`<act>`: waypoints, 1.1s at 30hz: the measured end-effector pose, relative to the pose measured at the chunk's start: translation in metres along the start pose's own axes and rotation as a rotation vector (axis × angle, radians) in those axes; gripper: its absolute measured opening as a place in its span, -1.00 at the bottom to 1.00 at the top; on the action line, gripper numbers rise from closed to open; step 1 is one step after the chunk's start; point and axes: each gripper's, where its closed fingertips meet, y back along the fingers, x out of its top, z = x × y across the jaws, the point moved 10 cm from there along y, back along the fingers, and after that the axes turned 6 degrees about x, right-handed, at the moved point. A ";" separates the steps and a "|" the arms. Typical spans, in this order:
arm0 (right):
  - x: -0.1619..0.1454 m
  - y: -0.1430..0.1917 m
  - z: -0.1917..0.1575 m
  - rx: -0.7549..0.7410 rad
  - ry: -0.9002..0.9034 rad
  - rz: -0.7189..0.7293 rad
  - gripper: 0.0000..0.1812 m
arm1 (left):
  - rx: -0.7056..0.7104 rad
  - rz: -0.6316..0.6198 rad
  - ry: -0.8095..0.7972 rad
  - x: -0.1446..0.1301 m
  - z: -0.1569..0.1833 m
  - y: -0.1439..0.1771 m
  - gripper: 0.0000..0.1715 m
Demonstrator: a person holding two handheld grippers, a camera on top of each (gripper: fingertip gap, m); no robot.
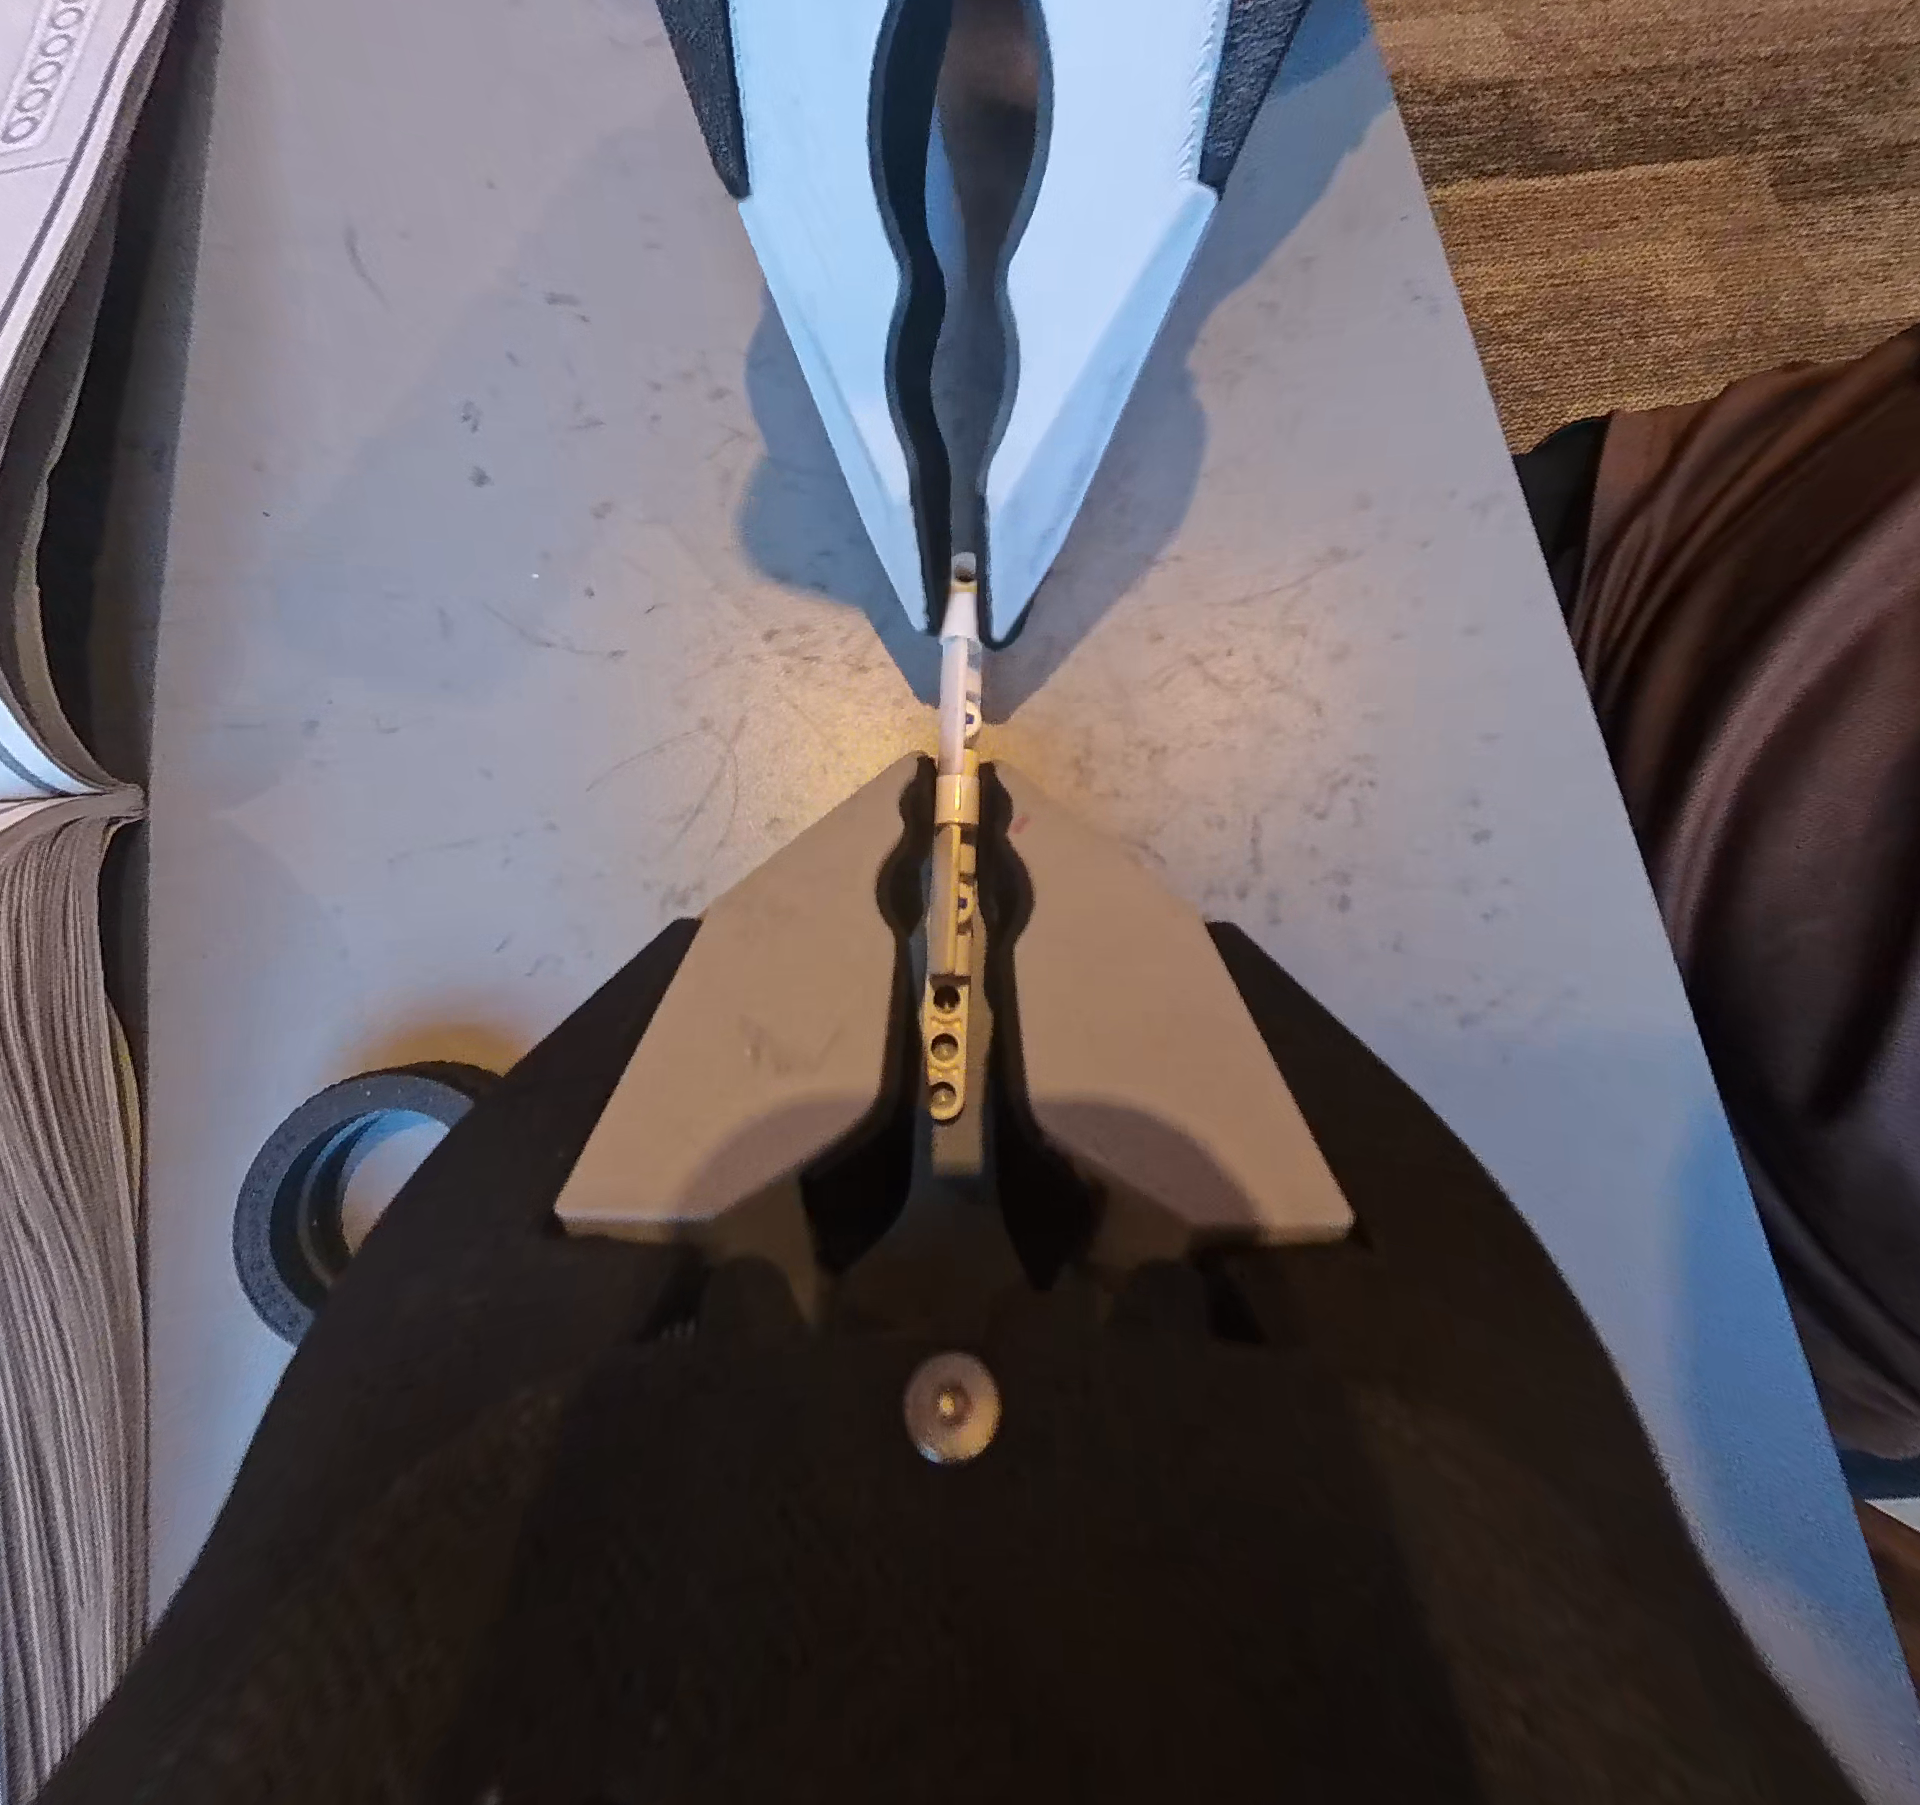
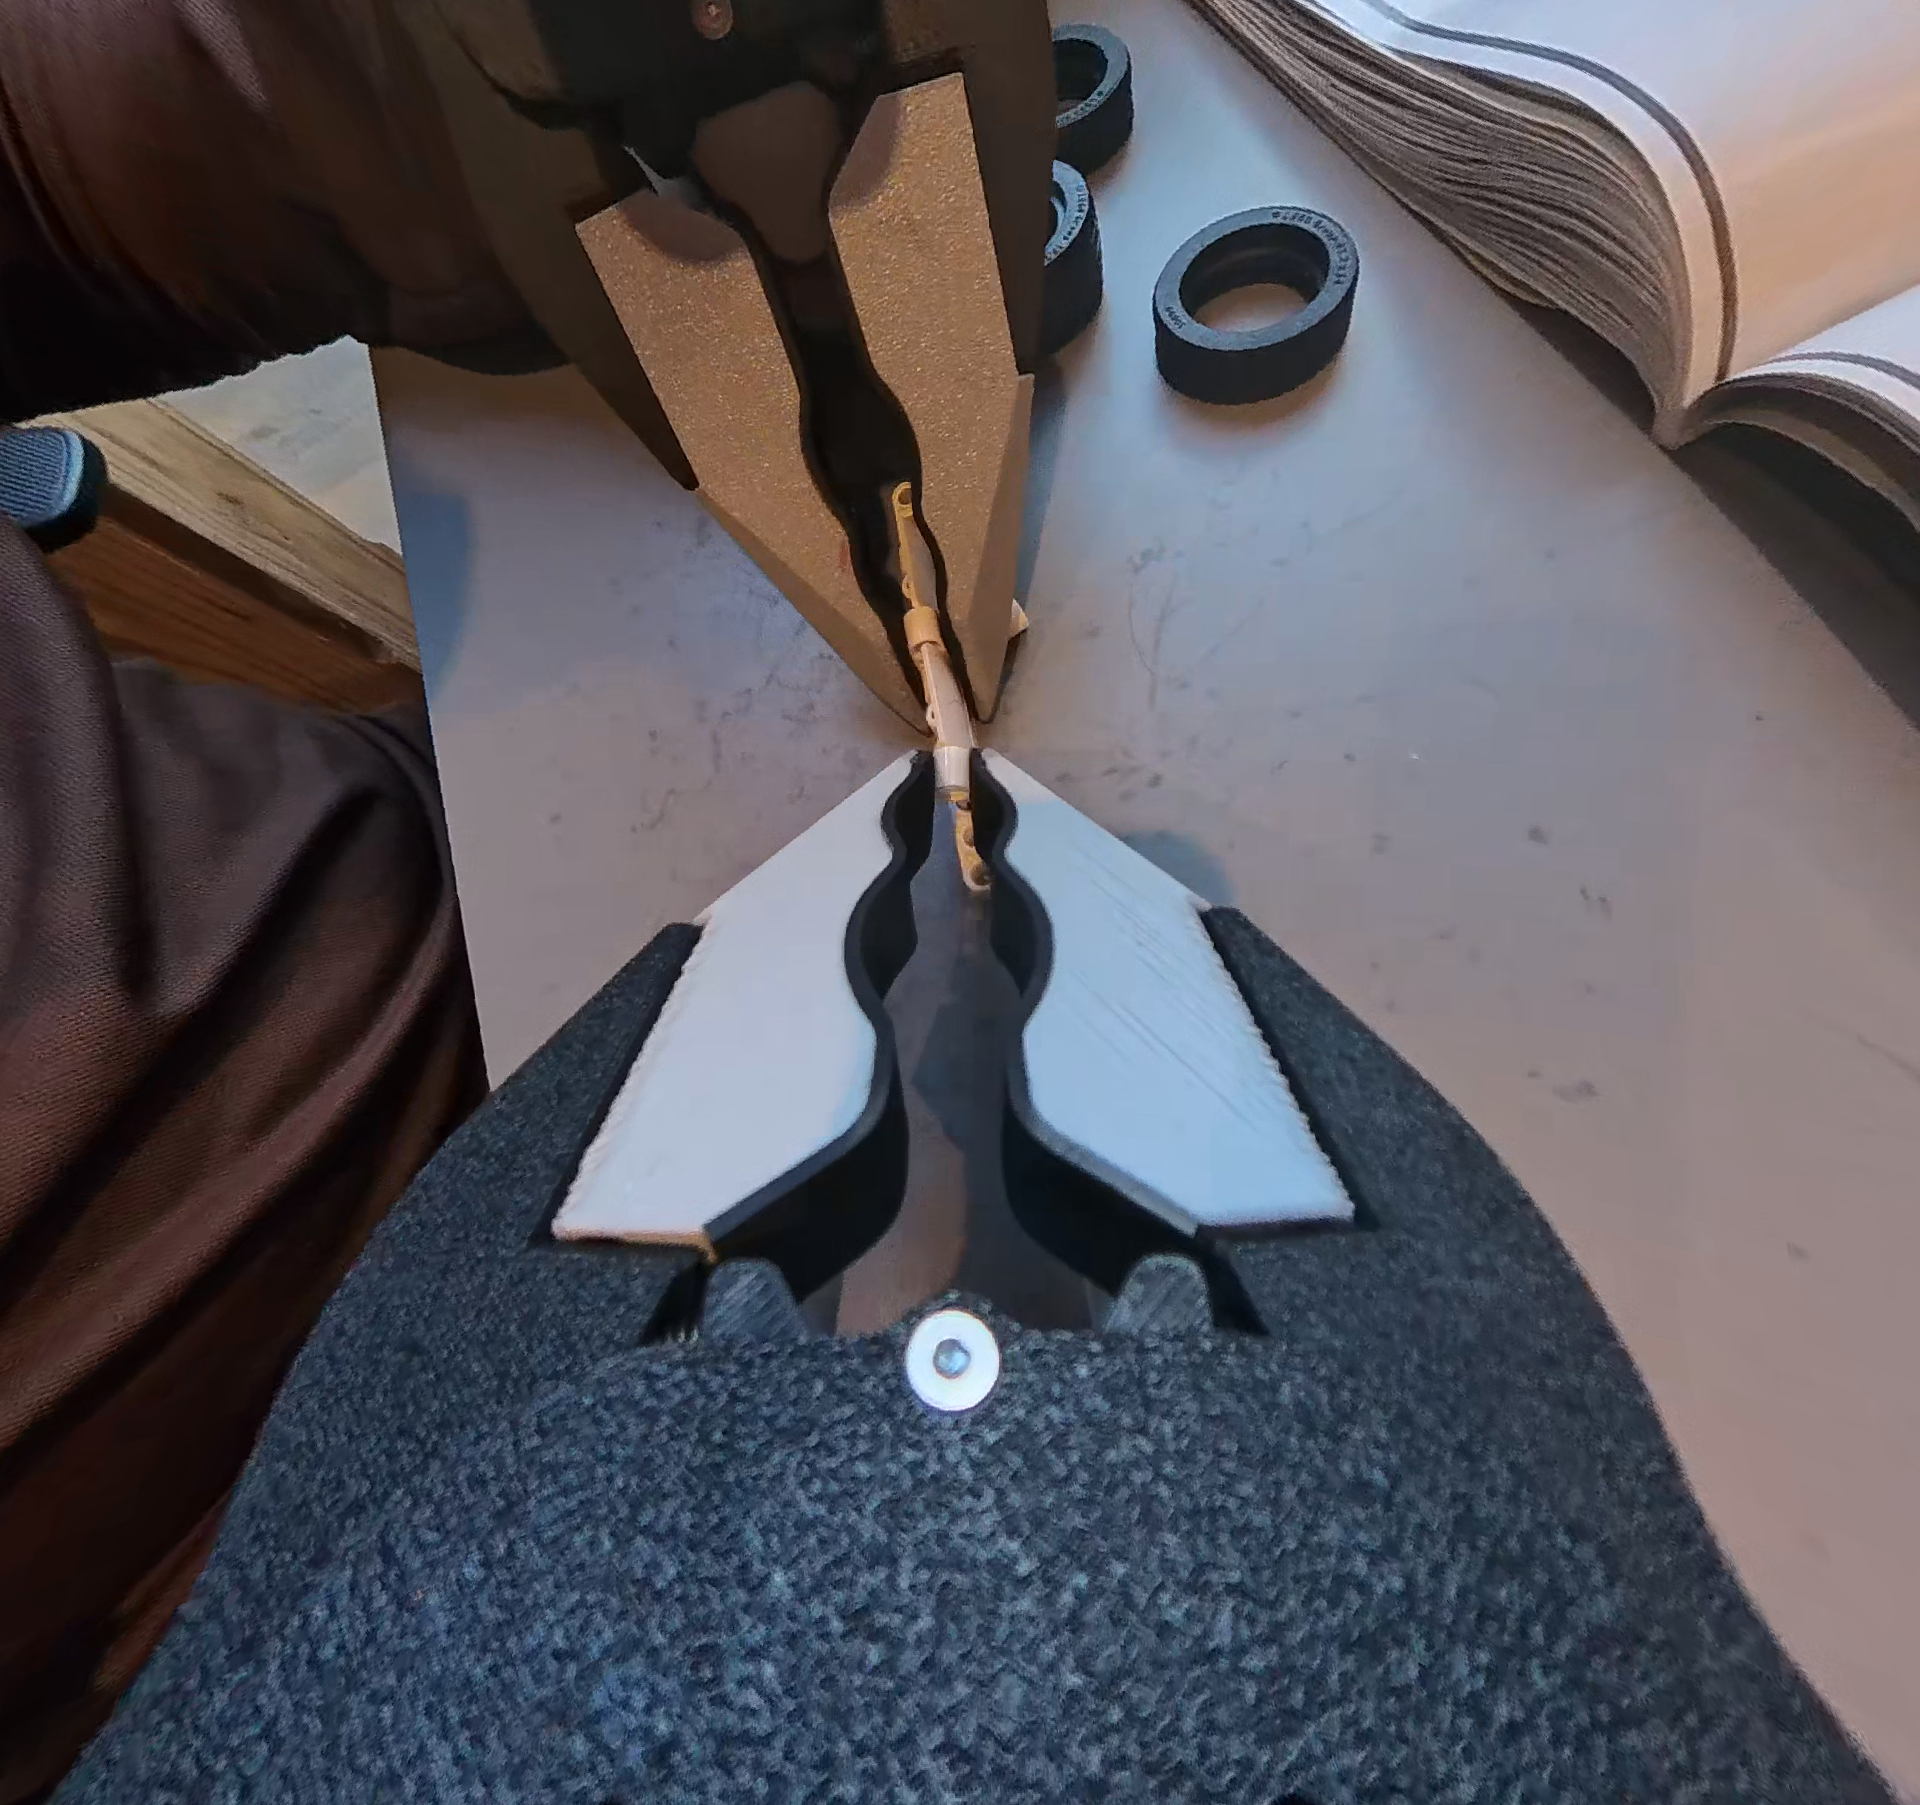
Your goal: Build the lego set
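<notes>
A slim lego assembly is held between both grippers above the grey table (image 1: 416, 508). It has a tan collar (image 1: 954, 799), a thin tan beam with holes (image 1: 945, 1038) and a white rod (image 1: 958, 690). My left gripper (image 1: 951, 773), with grey fingers, is shut on the tan end. My right gripper (image 2: 951, 768), with white fingers, is shut on the white rod end (image 2: 951, 753). The two grippers meet tip to tip. The right gripper shows from the top in the left wrist view (image 1: 961, 617), and the left one in the right wrist view (image 2: 951, 706).
Black lego tyres lie on the table: one by my left gripper (image 1: 312, 1194), three behind it in the right wrist view (image 2: 1252, 301) (image 2: 1081, 82) (image 2: 1075, 238). A thick open instruction booklet (image 2: 1558, 93) lies alongside. The table edge and carpet floor (image 1: 1662, 93) are near. A person's brown sleeve (image 2: 208, 145) is close. Both grippers' tips are close together, under 4 cm apart.
</notes>
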 end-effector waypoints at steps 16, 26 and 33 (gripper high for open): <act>-0.001 0.002 -0.001 -0.037 0.035 -0.014 -0.93 | 0.007 0.007 -0.006 -0.001 0.001 0.000 -0.94; 0.001 0.003 -0.004 -0.050 0.043 -0.040 -0.94 | 0.004 0.008 -0.003 0.000 0.000 0.000 -0.94; 0.002 0.000 -0.006 -0.079 0.087 -0.044 -0.94 | 0.008 0.009 -0.004 0.000 0.001 0.000 -0.94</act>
